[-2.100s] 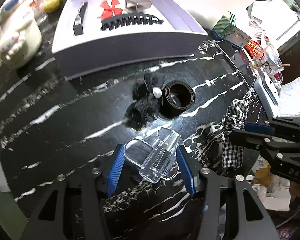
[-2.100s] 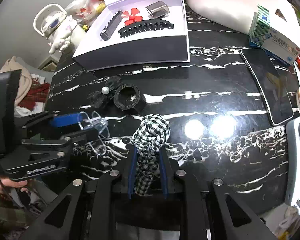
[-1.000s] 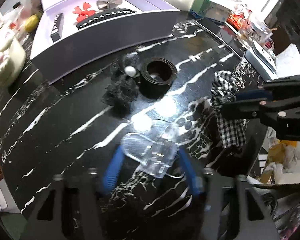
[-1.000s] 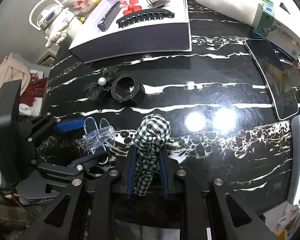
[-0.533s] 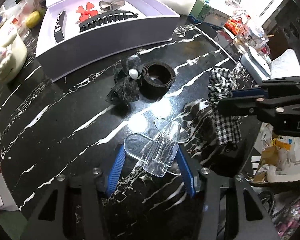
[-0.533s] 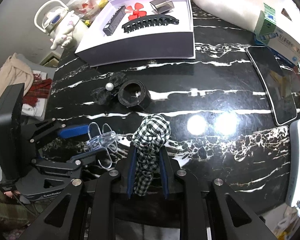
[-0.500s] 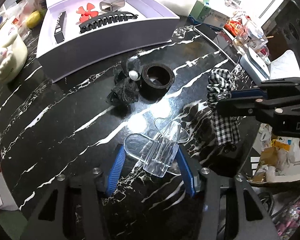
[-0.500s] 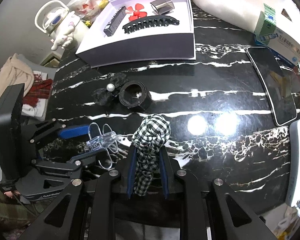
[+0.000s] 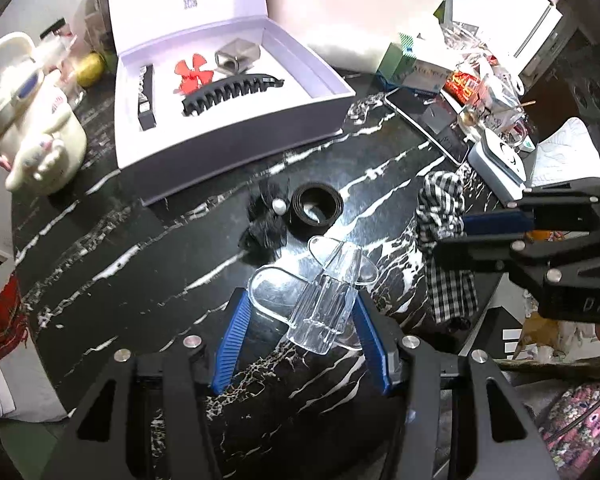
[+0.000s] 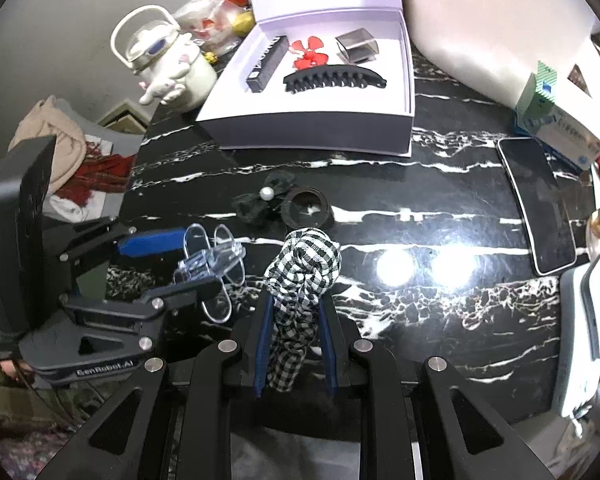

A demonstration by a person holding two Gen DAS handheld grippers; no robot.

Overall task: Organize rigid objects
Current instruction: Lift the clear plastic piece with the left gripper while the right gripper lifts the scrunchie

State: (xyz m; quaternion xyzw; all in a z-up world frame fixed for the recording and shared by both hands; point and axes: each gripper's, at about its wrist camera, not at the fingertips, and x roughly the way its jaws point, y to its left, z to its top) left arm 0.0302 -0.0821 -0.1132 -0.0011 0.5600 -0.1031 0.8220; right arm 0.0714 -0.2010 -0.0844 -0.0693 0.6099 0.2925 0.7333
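- Both grippers sit higher over the tabletop (image 10: pixel 440 184) than a moment ago; the white box (image 9: pixel 236 148) shows more of its raised lid, and the loads have come up with them.
- Clear hair clip (image 9: pixel 324 300): in the left gripper (image 9: pixel 300 332), above the tabletop, nearer than the white box and out from its front wall. Judged light, hard and glossy, so likely slippery on the pads; thin transparent wings look brittle. Best hold is across the thick central barrel, not the wings.
- Left jaws: partly spread, blue pads flanking the clip and pinching it across its middle.
- Checked fabric scrunchie (image 10: pixel 300 280): in the right gripper (image 10: pixel 296 344), also clear of the tabletop, in front of the white box and right of the clear clip. Soft, light, squashes under pressure; unlikely to slip or break. It is not rigid, so I doubt it belongs with the clips.
- Right jaws: drawn narrow, pinching the bunched cloth; its knotted top sticks out beyond the tips.
- White box already holds a black claw clip (image 10: pixel 334 77), a red flower clip (image 10: pixel 309 53), a black bar clip (image 10: pixel 269 63) and a grey square clip (image 10: pixel 358 49); open floor remains along its near edge.
- Black lace bow with a pearl (image 10: pixel 266 198) and black band ring (image 10: pixel 306 208) lie touching on the tabletop, between the white box and the grippers.
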